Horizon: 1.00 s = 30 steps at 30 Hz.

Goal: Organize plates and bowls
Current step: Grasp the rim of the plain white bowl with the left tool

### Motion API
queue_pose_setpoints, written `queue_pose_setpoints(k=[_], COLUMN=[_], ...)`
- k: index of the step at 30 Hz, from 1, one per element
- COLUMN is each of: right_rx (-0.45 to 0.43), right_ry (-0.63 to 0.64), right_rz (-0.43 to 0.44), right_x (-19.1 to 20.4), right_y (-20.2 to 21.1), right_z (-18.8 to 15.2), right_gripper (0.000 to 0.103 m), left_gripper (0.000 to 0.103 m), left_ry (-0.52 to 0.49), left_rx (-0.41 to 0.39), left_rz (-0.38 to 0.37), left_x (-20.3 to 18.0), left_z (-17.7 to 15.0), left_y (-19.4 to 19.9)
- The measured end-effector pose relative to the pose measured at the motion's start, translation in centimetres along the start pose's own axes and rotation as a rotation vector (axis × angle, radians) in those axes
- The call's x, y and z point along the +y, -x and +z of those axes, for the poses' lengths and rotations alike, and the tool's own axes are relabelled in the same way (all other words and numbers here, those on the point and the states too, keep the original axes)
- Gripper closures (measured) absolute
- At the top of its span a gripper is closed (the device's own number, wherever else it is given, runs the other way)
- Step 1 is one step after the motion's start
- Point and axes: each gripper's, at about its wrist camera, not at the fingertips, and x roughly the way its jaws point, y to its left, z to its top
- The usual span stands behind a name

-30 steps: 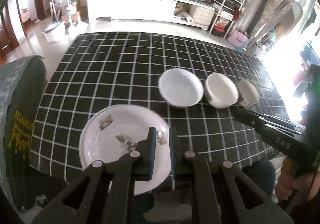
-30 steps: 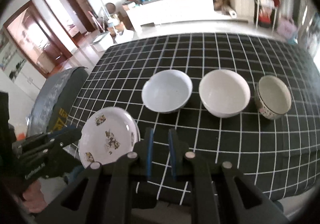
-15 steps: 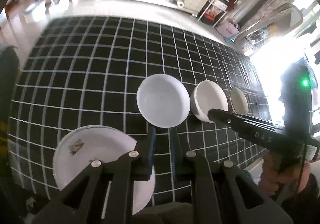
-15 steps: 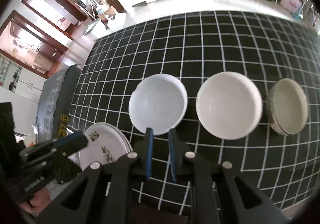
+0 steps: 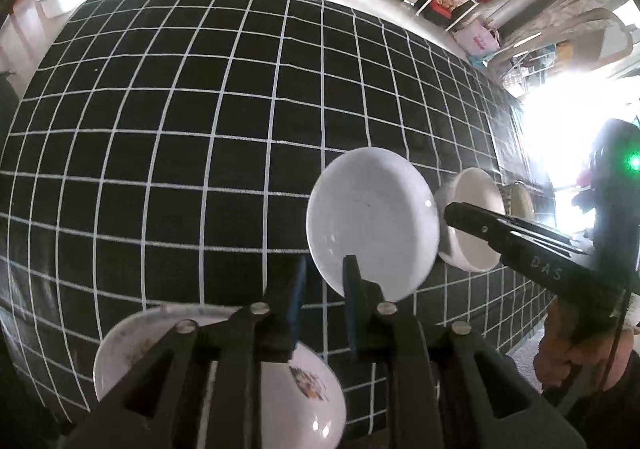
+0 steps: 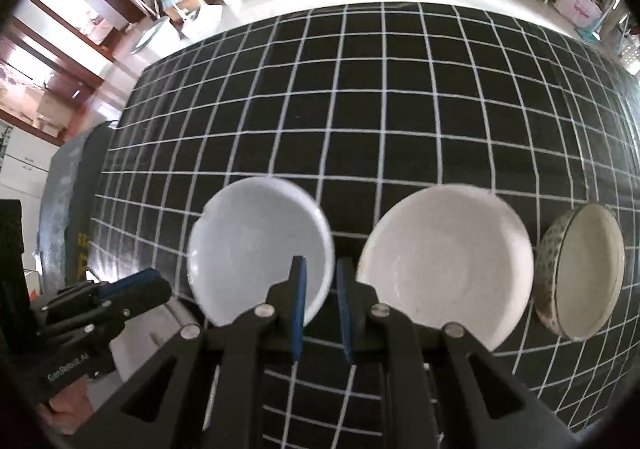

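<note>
Both grippers have come in lower and closer over the last second, so the bowls loom larger and the plate has slipped down toward 6 o'clock in the left wrist view. The table, under a black cloth with a white grid, fills both views. On its near edge, the plate with small printed motifs lies at 7 o'clock of the left view, partly under the left gripper. At 1 o'clock from that plate sits the white bowl; beside it at 3 o'clock stands the cream bowl, and just beyond that the patterned bowl. The three bowls make a row along the near side of the table. The left gripper's jaws are slightly apart and hold nothing, their tips over the near rim of the white bowl. The right gripper hangs between the white and cream bowls, jaws likewise narrowly parted and empty.
</note>
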Motion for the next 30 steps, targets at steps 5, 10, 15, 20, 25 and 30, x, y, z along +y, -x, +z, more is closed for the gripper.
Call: queue_pose_setpoints(k=[5,10,15,20,25,30], right_rx=[0.023,0.044,0.029,0.014,0.013,0.011], right_ry=[0.014,0.014,0.064,0.127,0.111,0.108], right_rz=[-0.001,-0.007,-0.024,-0.090,-0.079,-0.091], right_x=[-0.3,-0.9,-0.1,0.9,0.2,-0.7], right_y=[-0.8,-1.8,-2.0,-1.9,-1.3,-0.2], right_z=[0.5,0.9,1.0,0.1,-1.8,-4.7], right_gripper=[0.084,0.084,0.084,0.086,0.086,0.086], left_gripper=[0.086,0.086,0.087,0.091,0.091,0.091], left_ry=[0.001,-0.011,-0.048,-0.036,-0.042,-0.065], left_rx=[0.023,0.024,0.017,0.014,0.025,0.031], left_rz=[0.007,0.010,0.062,0.067,0.068,0.071], left_x=[0.5,0.3,-0.7,-0.7,-1.3,-2.2], left_z=[0.5,0.6,0.5,-0.1,-2.3,-4.7], left_y=[-1.4,-2.0,-2.6,-2.6,-2.1,-1.6])
